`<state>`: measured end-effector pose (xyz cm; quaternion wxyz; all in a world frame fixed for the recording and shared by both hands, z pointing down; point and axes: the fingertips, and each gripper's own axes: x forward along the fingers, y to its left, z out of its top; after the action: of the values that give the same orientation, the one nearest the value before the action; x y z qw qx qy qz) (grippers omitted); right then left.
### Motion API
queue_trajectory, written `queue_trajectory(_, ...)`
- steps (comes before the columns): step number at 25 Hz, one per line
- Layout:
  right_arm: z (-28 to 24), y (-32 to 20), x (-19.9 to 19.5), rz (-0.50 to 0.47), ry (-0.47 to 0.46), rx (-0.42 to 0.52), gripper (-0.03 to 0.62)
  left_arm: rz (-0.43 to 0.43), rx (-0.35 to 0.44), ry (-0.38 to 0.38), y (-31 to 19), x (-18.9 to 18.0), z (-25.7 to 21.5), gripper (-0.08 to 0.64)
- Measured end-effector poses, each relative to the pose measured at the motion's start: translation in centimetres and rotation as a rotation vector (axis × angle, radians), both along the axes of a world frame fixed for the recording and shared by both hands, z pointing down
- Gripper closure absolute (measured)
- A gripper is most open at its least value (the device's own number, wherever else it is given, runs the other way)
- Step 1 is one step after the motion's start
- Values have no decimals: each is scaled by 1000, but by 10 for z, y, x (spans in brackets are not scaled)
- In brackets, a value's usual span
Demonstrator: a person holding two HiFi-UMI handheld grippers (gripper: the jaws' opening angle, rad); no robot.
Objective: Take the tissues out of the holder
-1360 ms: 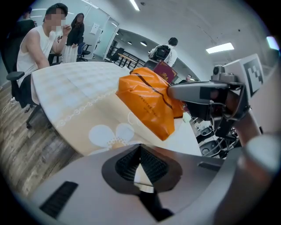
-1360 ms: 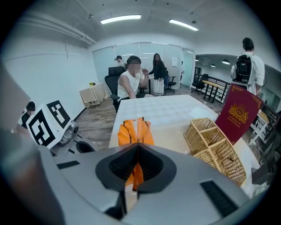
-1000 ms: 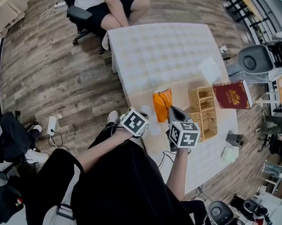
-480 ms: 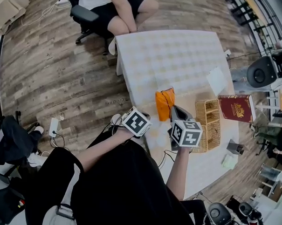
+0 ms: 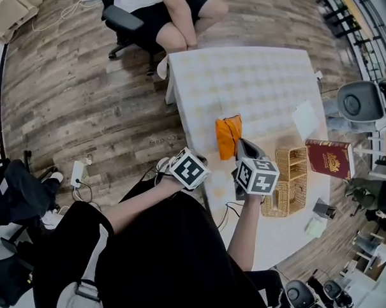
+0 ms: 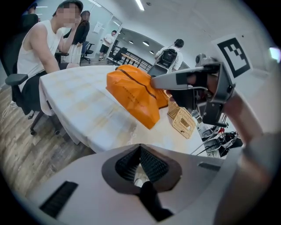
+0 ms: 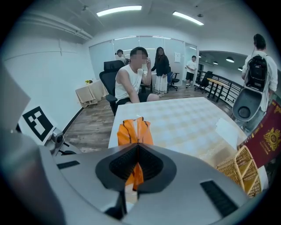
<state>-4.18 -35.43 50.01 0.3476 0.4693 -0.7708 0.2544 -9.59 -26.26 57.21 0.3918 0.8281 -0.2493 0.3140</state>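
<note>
The orange tissue holder (image 5: 227, 136) lies on the white checked table (image 5: 247, 76), near its left front edge. My right gripper (image 5: 239, 144) is shut with its tips on the holder's top ridge. In the right gripper view (image 7: 138, 145) the orange holder (image 7: 135, 127) shows just past and through the closed pads. From the left gripper view the holder (image 6: 134, 94) looks tilted, one corner down, under the right gripper (image 6: 151, 81). My left gripper (image 5: 201, 161) is shut and holds nothing (image 6: 140, 147), a little short of the holder. No tissue is visible outside the holder.
A wicker basket (image 5: 287, 180) and a dark red book (image 5: 330, 159) stand right of the holder. A white sheet (image 5: 306, 117) lies further back. A person sits on a chair (image 5: 132, 20) at the table's far side. Other people stand in the background.
Both grippers have shifted across the table away from the wicker basket. The orange holder has travelled with the right gripper, so the basket and book now lie further behind.
</note>
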Motion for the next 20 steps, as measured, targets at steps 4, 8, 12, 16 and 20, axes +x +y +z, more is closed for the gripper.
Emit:
queue_trajectory(4, 9, -15, -10, -26, 23, -10, 575, -10, -32, -8, 0, -9, 4, 560)
queue_trajectory(8, 19, -29, -18, -49, 44, -26, 575, -41, -23, 3, -11, -17, 5, 560)
queue_trajectory(12, 29, -41, -27, -78, 81, -33, 576, -68, -74, -16, -9, -30, 13, 560)
queue_trajectory(16, 42, -47, -41, -110, 86, -51, 575, -102, -71, -5, -14, -38, 12, 560)
queue_trajectory(20, 47, -46, -53, -128, 52, -51, 575, -120, -81, -11, -14, -44, 17, 560)
